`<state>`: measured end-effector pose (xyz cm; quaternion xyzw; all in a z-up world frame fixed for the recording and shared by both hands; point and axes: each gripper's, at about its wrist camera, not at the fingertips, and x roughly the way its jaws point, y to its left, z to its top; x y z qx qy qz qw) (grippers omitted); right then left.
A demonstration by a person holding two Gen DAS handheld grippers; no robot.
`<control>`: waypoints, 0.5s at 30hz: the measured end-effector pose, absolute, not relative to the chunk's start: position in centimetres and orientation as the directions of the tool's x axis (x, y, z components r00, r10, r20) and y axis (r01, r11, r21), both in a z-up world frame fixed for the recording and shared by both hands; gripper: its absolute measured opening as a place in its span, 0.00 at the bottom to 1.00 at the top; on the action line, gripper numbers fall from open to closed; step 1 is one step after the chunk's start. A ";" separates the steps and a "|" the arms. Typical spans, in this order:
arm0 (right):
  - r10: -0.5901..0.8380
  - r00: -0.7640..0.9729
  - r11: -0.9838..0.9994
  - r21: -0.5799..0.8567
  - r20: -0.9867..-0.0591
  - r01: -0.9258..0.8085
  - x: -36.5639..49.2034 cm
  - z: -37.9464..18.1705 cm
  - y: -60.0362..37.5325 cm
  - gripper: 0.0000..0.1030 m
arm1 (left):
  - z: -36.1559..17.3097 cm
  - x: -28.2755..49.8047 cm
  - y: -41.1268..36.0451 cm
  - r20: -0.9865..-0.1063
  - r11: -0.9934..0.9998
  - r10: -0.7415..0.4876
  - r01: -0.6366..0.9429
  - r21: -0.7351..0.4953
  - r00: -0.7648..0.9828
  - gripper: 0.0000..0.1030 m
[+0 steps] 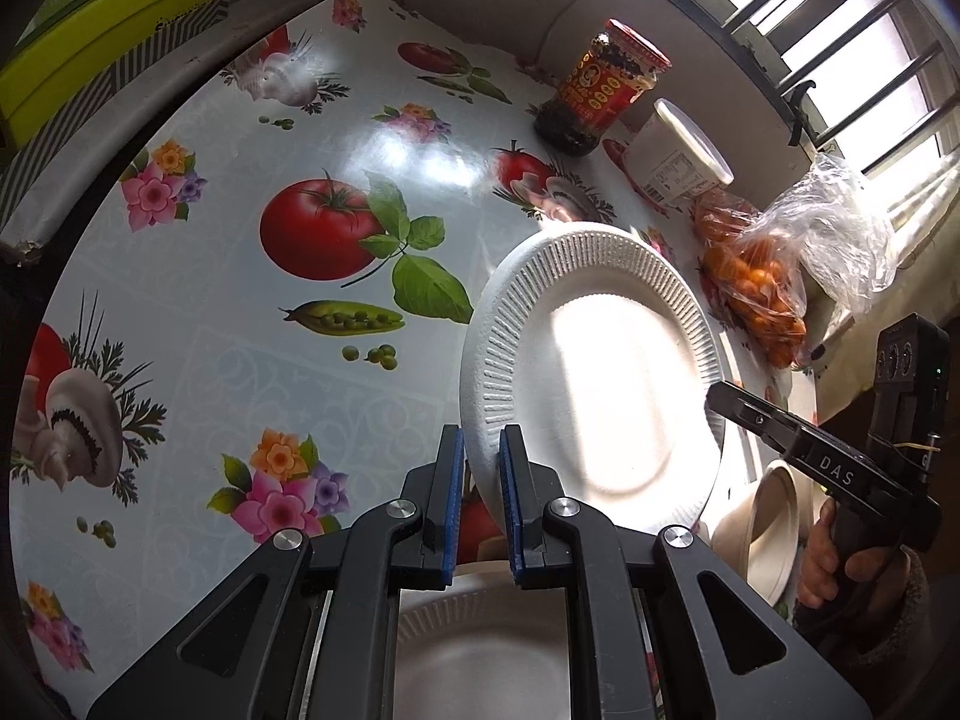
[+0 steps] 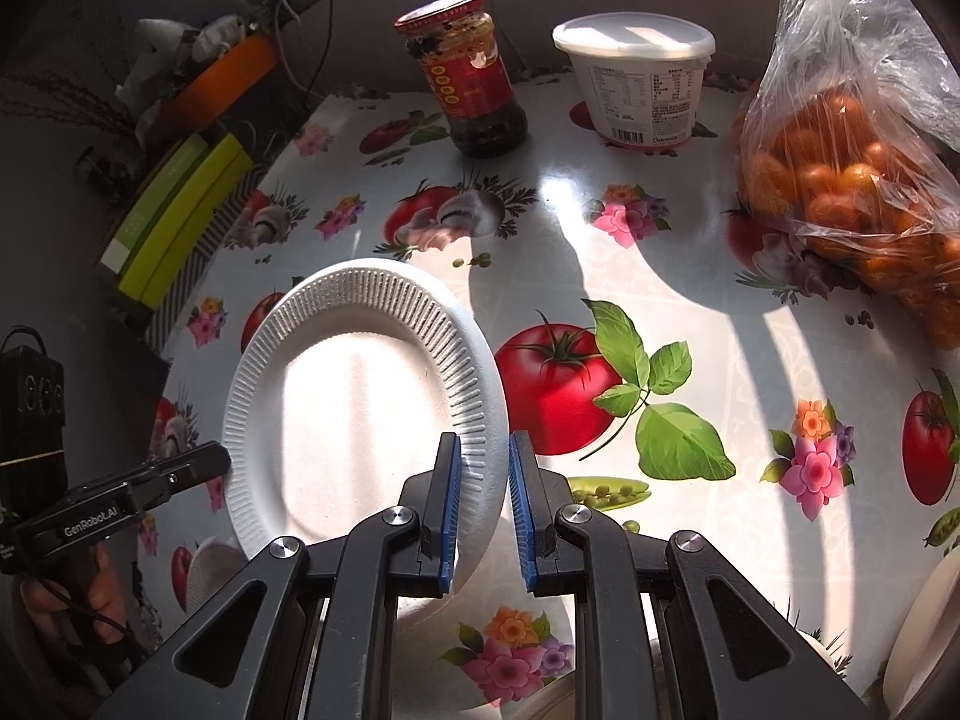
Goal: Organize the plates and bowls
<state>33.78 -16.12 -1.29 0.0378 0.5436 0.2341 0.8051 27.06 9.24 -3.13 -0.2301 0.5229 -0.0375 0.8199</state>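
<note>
A white paper plate (image 1: 600,372) with a ribbed rim hangs tilted above the tablecloth. My left gripper (image 1: 481,450) is shut on its near left rim. In the right wrist view the same plate (image 2: 360,408) has its right rim pinched by my right gripper (image 2: 485,456), which is shut. The right gripper (image 1: 717,399) meets the plate's far edge in the left wrist view, and the left gripper (image 2: 216,462) shows at the plate's left edge in the right wrist view. A second white plate (image 1: 480,642) lies beneath my left gripper. A cream bowl (image 1: 774,528) sits beside it.
At the back of the table (image 2: 690,312) with its patterned oilcloth stand a red-labelled sauce jar (image 2: 474,78) and a white lidded tub (image 2: 636,78). A plastic bag of small orange fruit (image 2: 840,192) fills the right side. Green boxes (image 2: 174,222) lie off the left edge.
</note>
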 end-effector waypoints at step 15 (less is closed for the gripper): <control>0.435 0.318 0.875 0.313 -0.842 -0.369 30.7 0.6 -15.4 0.16 | -1.2 24.3 9.8 -0.829 0.898 -0.283 -0.170 -0.405 0.482 0.12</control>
